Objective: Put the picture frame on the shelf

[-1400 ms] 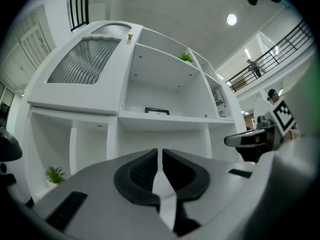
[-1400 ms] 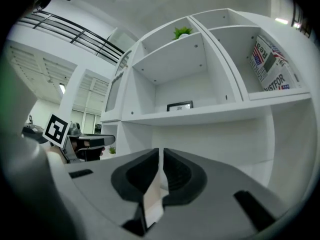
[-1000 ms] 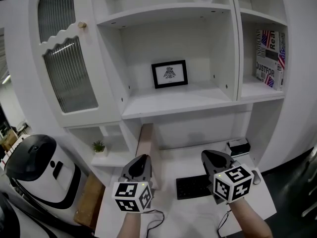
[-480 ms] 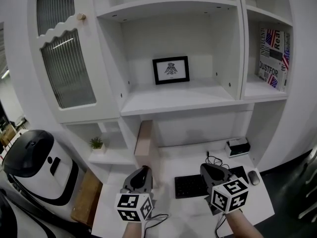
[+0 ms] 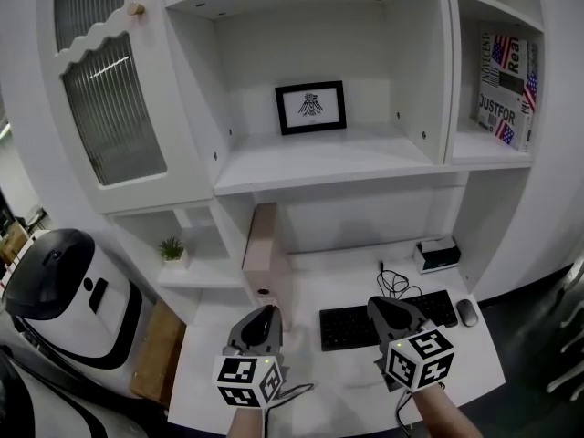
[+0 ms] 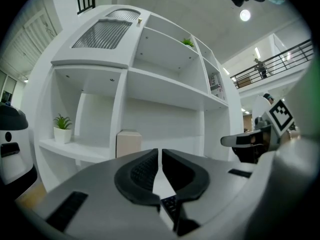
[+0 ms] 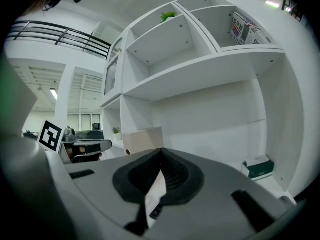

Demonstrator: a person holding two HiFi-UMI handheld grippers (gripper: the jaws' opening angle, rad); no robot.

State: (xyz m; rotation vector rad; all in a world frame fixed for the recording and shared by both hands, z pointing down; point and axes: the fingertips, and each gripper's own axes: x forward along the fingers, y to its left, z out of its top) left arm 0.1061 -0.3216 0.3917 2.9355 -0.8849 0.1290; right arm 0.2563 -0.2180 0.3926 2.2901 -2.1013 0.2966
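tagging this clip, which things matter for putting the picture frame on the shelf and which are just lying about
Job in hand:
picture frame
shelf that it stands on

Just lying about:
keyboard
mouse
potted plant
books
small box on the desk

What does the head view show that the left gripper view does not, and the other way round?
Only the head view shows the picture frame standing on the middle shelf and the mouse on the desk. Only the left gripper view shows the ceiling lamp and the balcony railing. Both show the small potted plant, the tan box and the right gripper.
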